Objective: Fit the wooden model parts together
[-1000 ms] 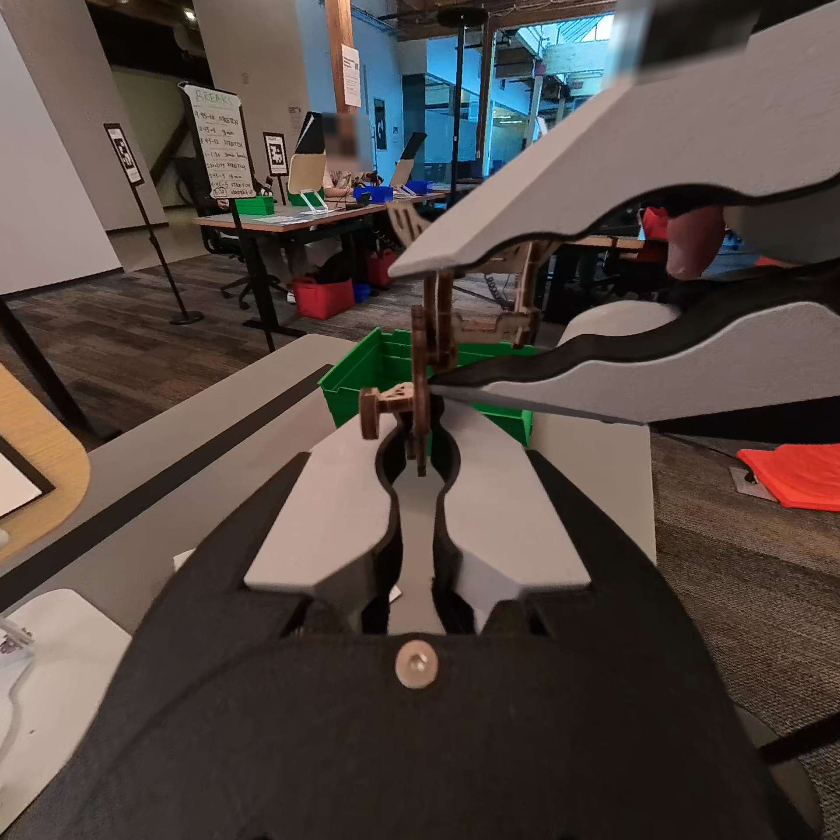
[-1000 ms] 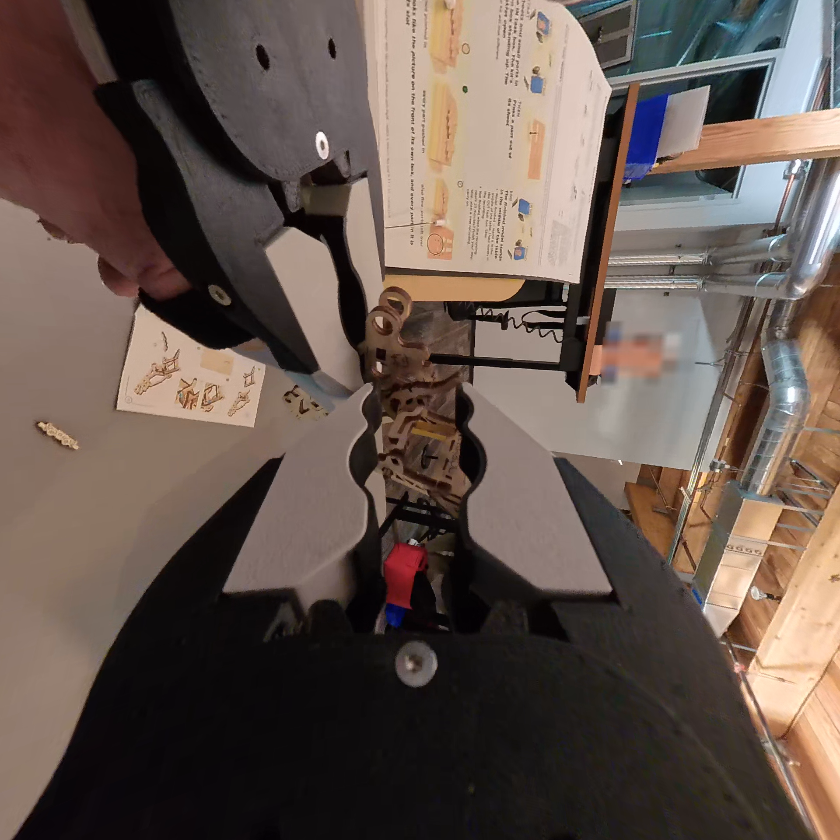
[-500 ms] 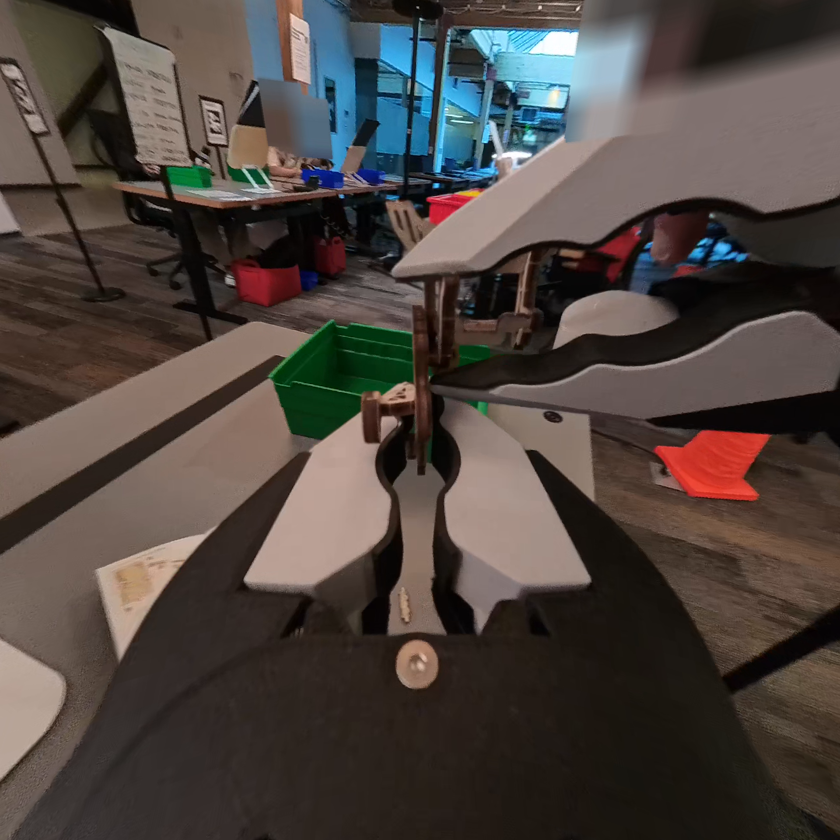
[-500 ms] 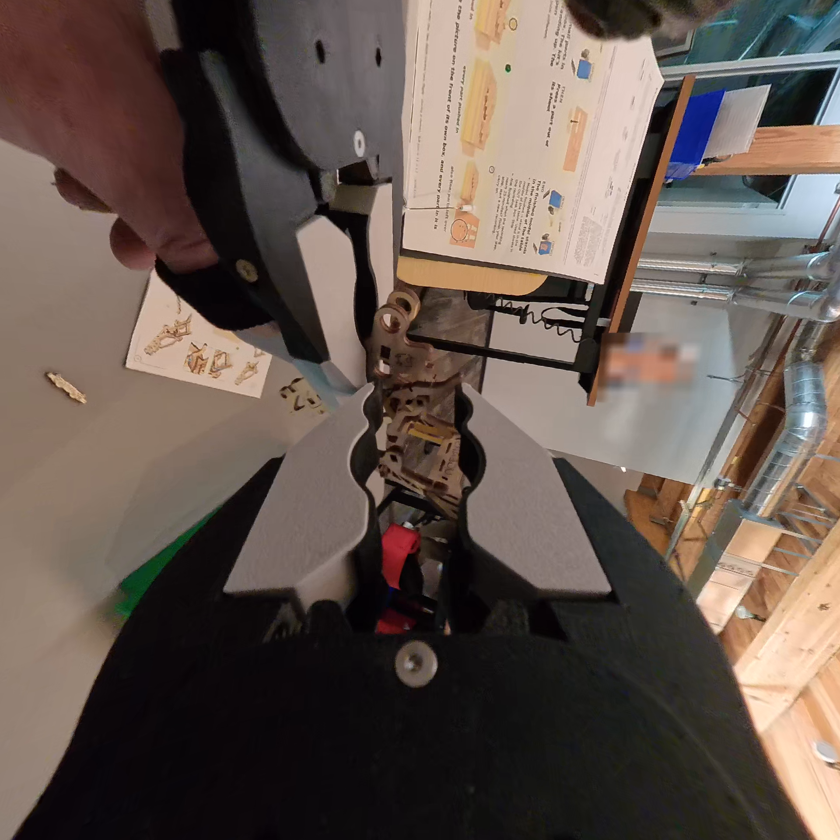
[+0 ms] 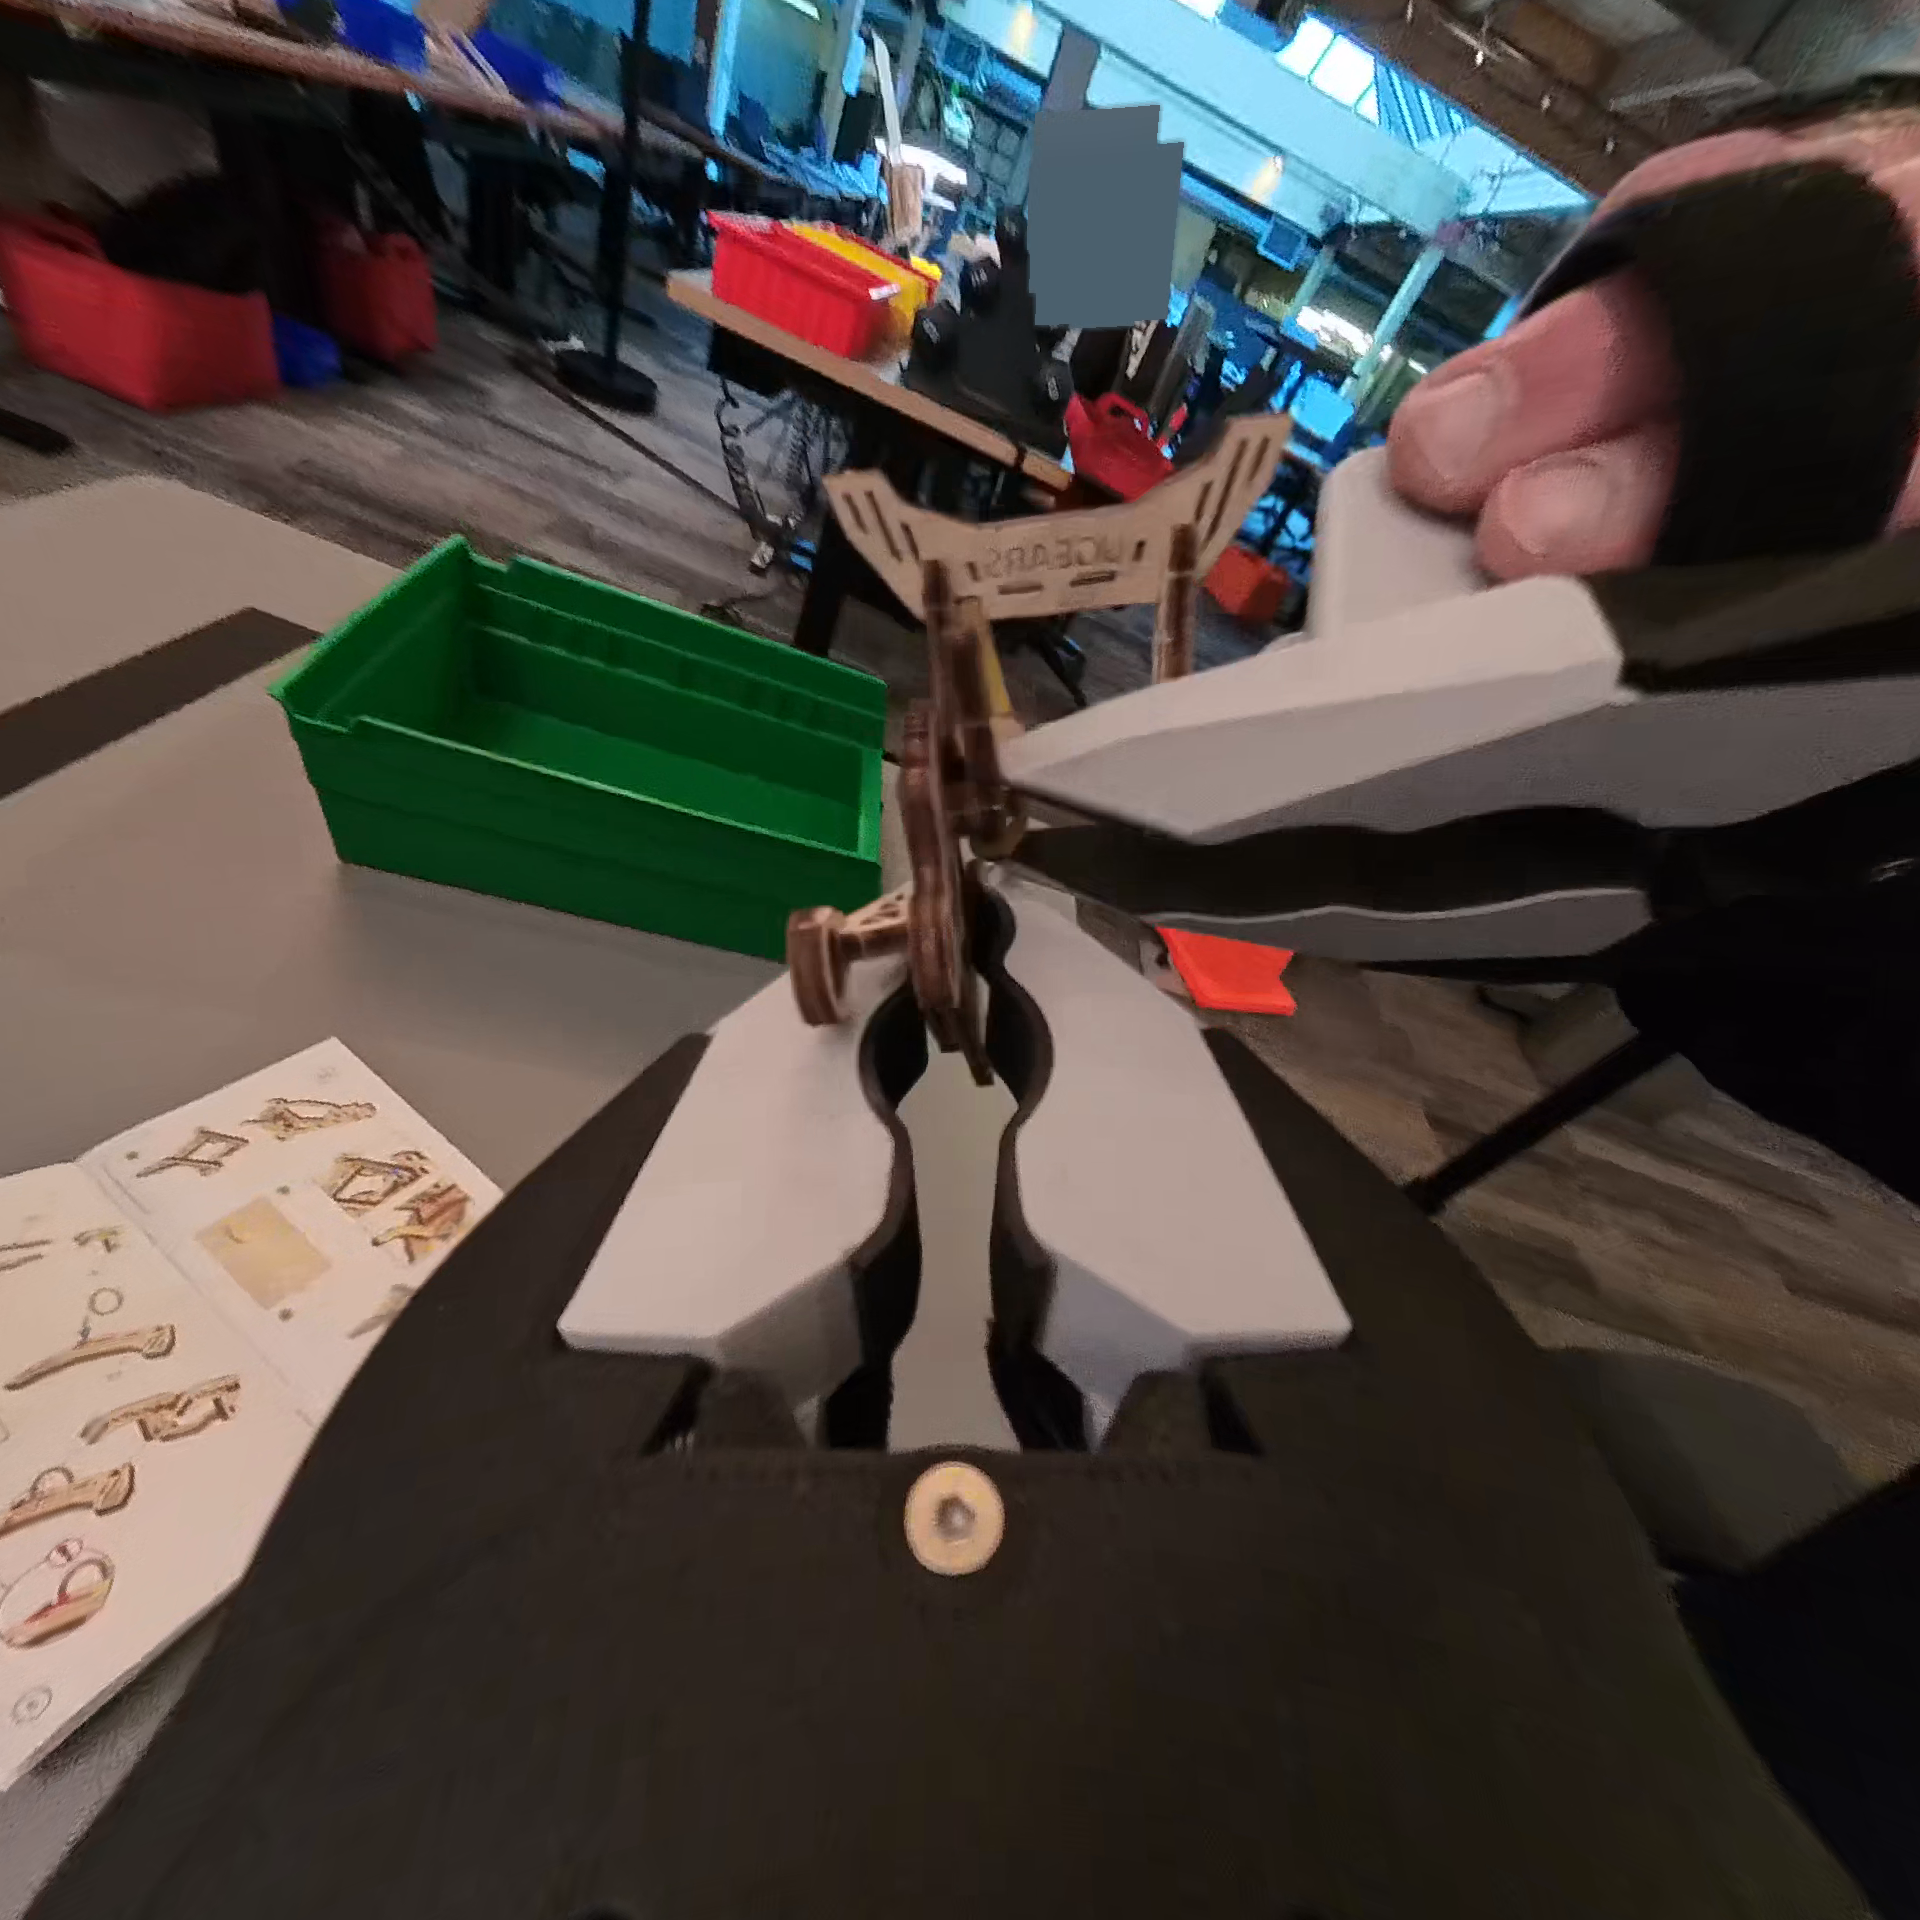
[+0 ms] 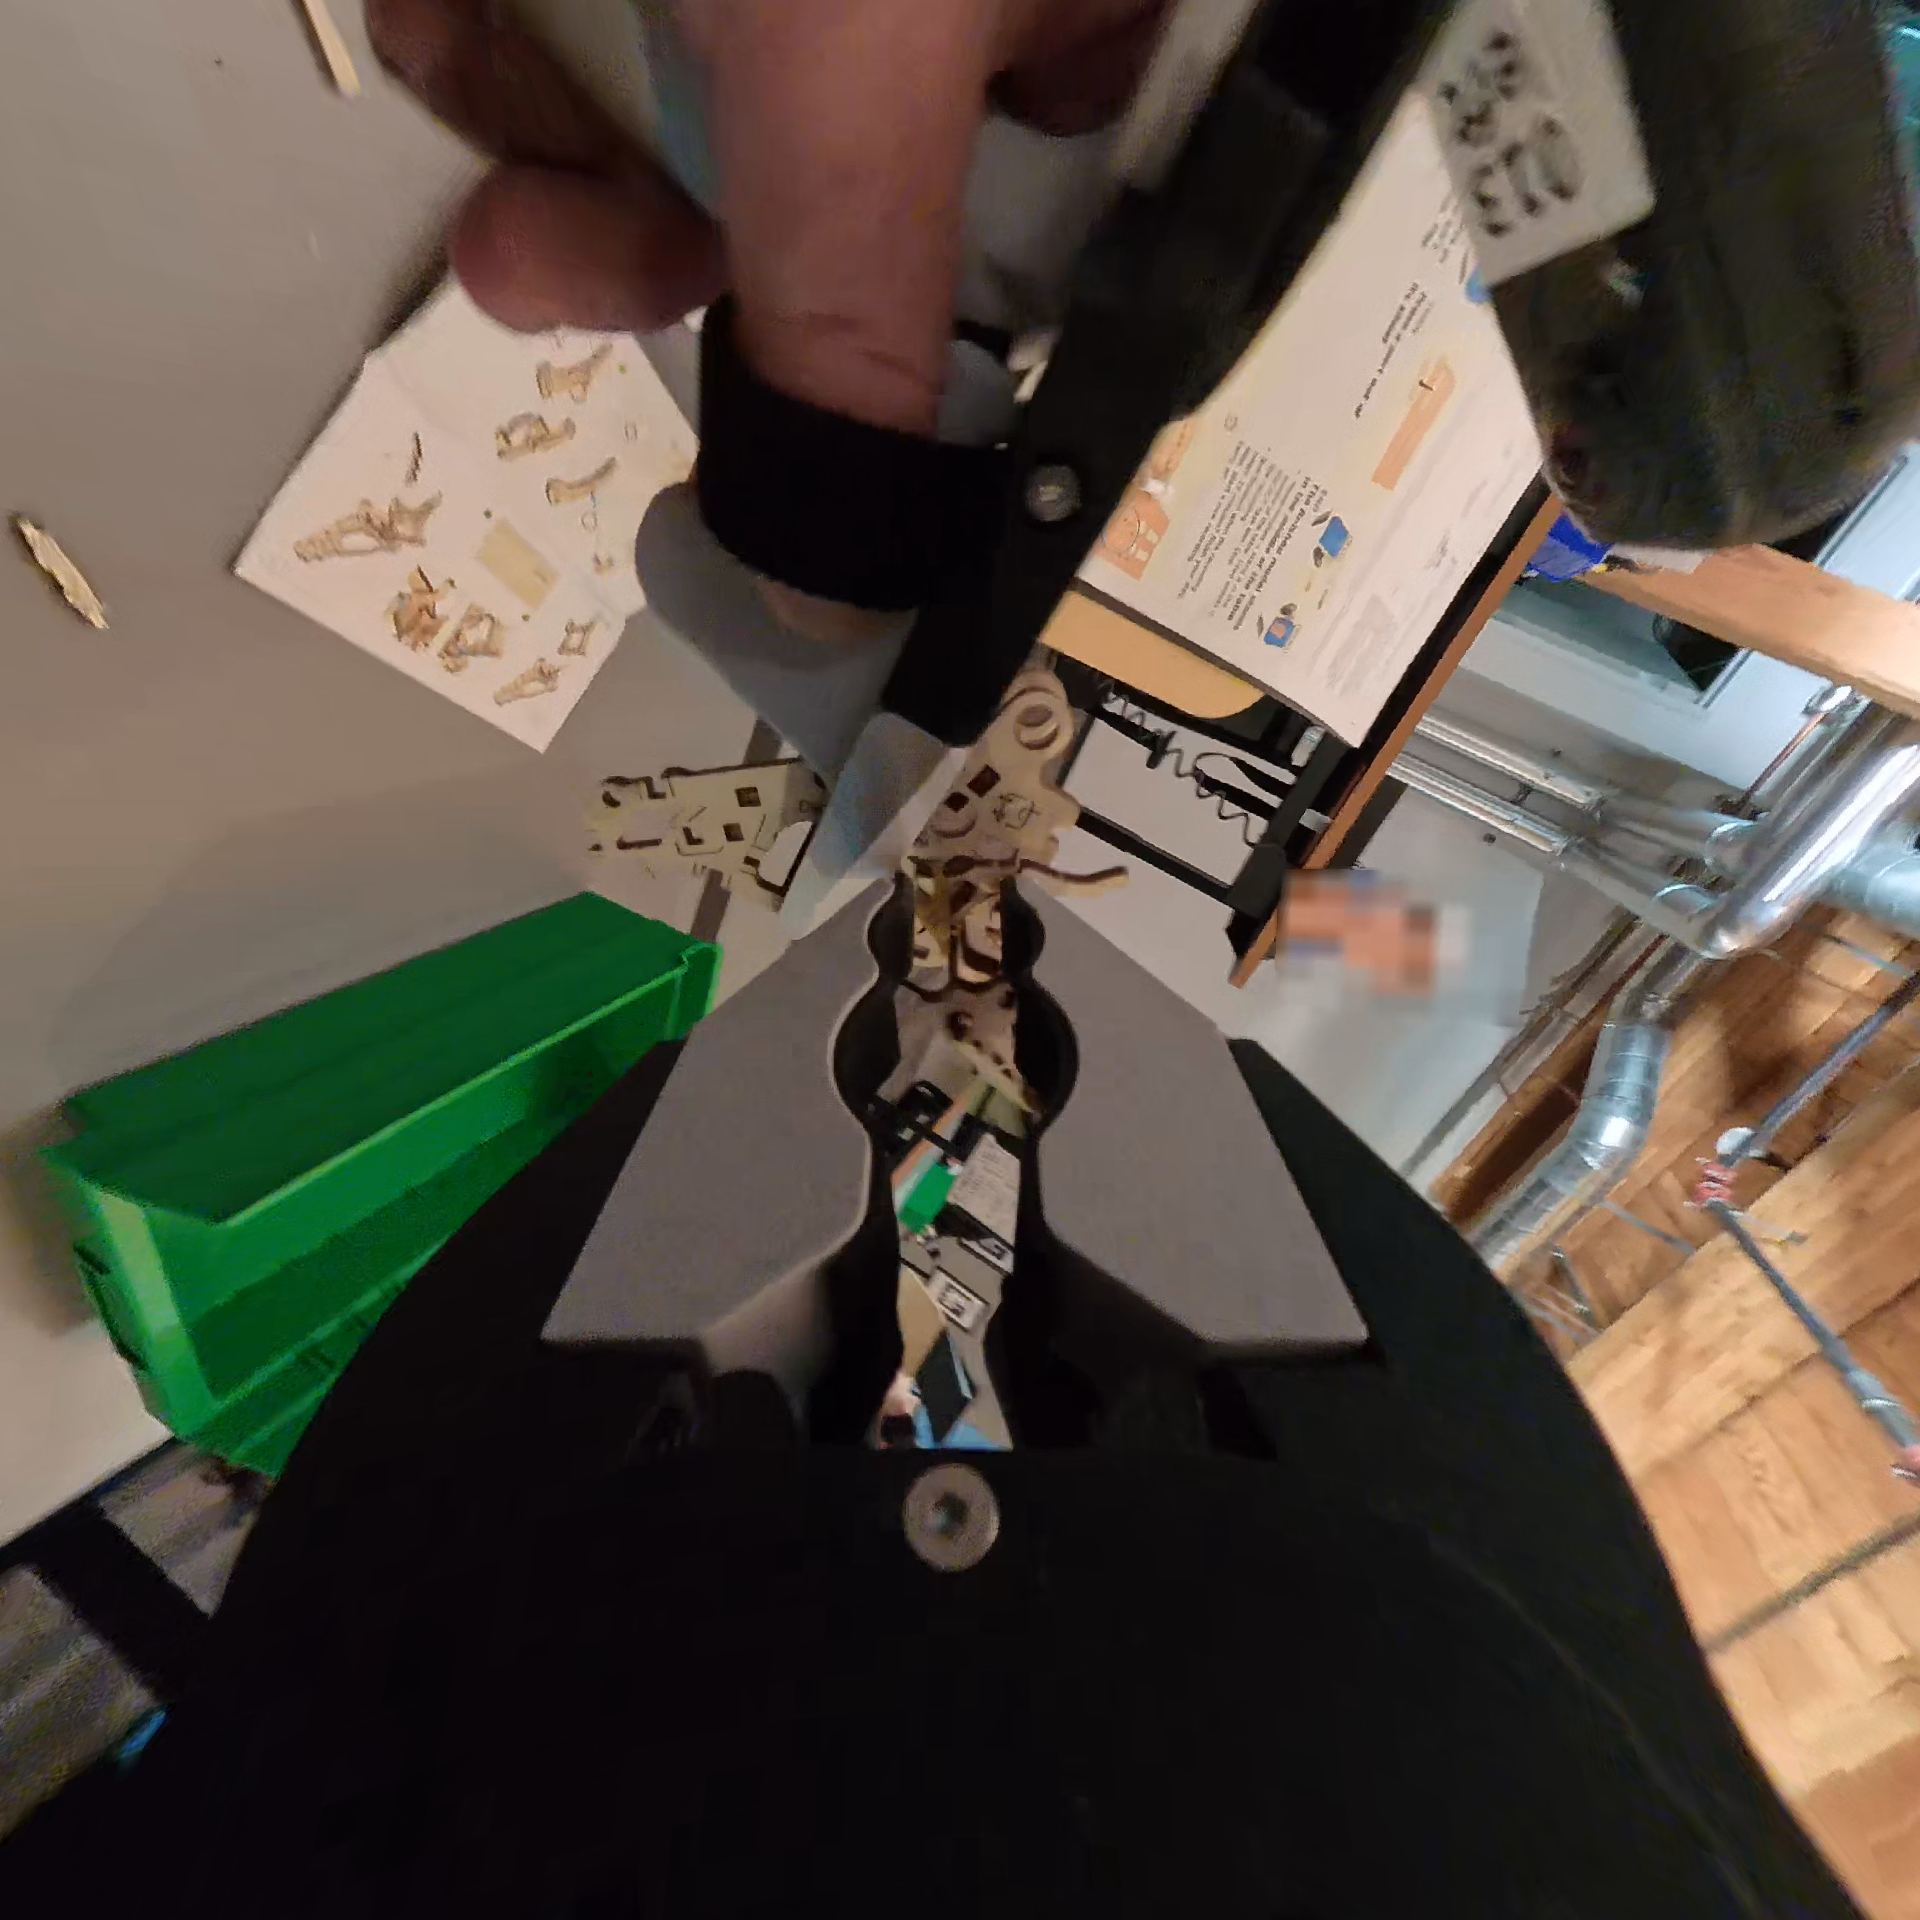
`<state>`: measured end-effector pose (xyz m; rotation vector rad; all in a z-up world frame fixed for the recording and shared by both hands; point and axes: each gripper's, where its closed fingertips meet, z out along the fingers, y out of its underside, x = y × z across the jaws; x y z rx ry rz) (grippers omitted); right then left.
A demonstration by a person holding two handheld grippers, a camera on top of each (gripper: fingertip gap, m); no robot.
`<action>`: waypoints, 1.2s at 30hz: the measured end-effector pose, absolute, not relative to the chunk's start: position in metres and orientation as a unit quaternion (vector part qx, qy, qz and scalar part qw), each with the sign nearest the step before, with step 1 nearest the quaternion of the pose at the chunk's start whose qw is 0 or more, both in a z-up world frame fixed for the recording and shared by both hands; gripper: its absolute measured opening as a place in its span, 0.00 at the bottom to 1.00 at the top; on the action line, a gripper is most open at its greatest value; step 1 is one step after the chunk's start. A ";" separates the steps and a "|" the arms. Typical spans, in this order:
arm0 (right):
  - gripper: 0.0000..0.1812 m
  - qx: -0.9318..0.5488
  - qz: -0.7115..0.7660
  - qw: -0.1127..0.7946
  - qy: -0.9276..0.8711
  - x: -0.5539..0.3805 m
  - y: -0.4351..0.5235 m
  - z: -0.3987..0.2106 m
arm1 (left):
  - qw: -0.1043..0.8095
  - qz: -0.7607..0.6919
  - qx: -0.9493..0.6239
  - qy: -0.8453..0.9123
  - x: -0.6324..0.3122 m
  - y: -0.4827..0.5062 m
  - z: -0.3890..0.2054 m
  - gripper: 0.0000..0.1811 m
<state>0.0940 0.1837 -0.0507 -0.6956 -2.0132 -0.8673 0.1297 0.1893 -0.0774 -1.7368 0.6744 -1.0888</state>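
The left gripper (image 5: 951, 997) is pinching the wooden model's (image 5: 940, 831) lower plate in mid-air above the grey table (image 5: 187, 914); the right gripper (image 6: 956, 914) is clamping its upper frame (2 grips). It is looking light, thin, snappable, so grip flat plates near joints.

An empty green plastic bin (image 5: 582, 727) sits on the grey bench (image 5: 156, 852), near its far edge. Nearer the camera, a white instruction sheet printed with part drawings (image 5: 156, 1299) lies open and flat on the bench. Beyond the edge, a small orange block (image 5: 1231, 971) rests on the wood-plank floor. Farther back, a red plastic crate (image 5: 800, 275) stands on a wooden table.
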 end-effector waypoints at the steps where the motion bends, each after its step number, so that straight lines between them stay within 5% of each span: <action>1: 0.07 -0.267 -0.356 0.406 -0.798 0.095 0.186 -0.051 | 0.459 -0.447 -0.715 0.280 0.130 0.188 -0.078 0.01; 11: 0.00 -0.207 -0.388 0.415 -0.797 0.098 0.185 -0.043 | 0.382 -0.459 -0.740 0.308 0.131 0.183 -0.071 0.01; 25: 0.00 -0.306 -0.322 0.416 -0.793 0.100 0.181 -0.032 | 0.395 -0.343 -0.769 0.368 0.144 0.189 -0.080 0.00; 36: 0.05 -0.299 -0.336 0.388 -0.805 0.124 0.179 -0.032 | 0.365 -0.409 -0.755 0.360 0.153 0.186 -0.073 0.01</action>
